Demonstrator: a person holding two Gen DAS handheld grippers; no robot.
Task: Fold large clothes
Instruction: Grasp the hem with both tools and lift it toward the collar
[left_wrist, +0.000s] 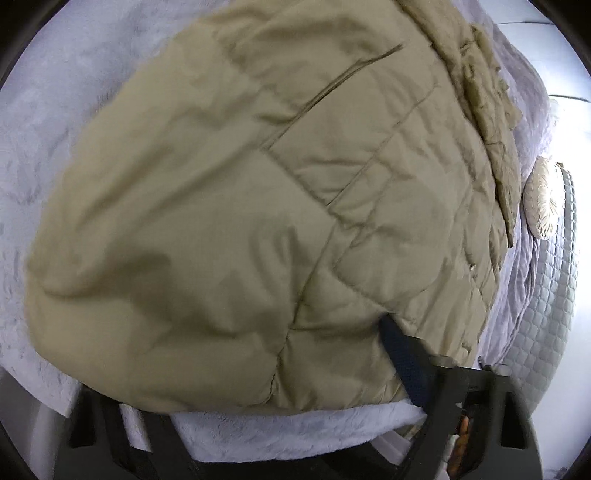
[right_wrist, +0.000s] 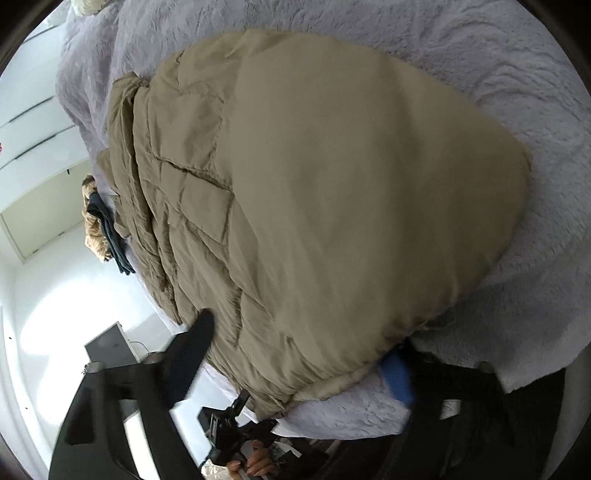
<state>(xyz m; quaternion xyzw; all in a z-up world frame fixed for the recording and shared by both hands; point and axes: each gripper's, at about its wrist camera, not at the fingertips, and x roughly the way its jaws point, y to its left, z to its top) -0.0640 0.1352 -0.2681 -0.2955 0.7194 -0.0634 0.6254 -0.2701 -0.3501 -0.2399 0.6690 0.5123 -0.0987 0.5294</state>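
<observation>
A tan quilted jacket (left_wrist: 229, 206) lies folded on a pale lilac fluffy blanket (left_wrist: 55, 155) and fills both views. The hem of the jacket (right_wrist: 351, 192) nearest me sits between the jaws of both grippers. On my left gripper (left_wrist: 291, 325) one blue-padded finger (left_wrist: 402, 354) digs into a crease at the hem, and the jacket hides the other. My right gripper (right_wrist: 304, 332) has its black finger (right_wrist: 199, 343) against the quilted edge, while its blue-padded finger (right_wrist: 397, 373) is tucked under the hem's corner.
A cream fluffy cushion (left_wrist: 541, 199) and a grey quilted cover (left_wrist: 554, 295) lie at the bed's right side. A dark blue garment (right_wrist: 110, 236) sits on a tan patterned cloth (right_wrist: 92, 229) beyond the jacket. A hand (right_wrist: 258, 461) holds a black device (right_wrist: 229, 417).
</observation>
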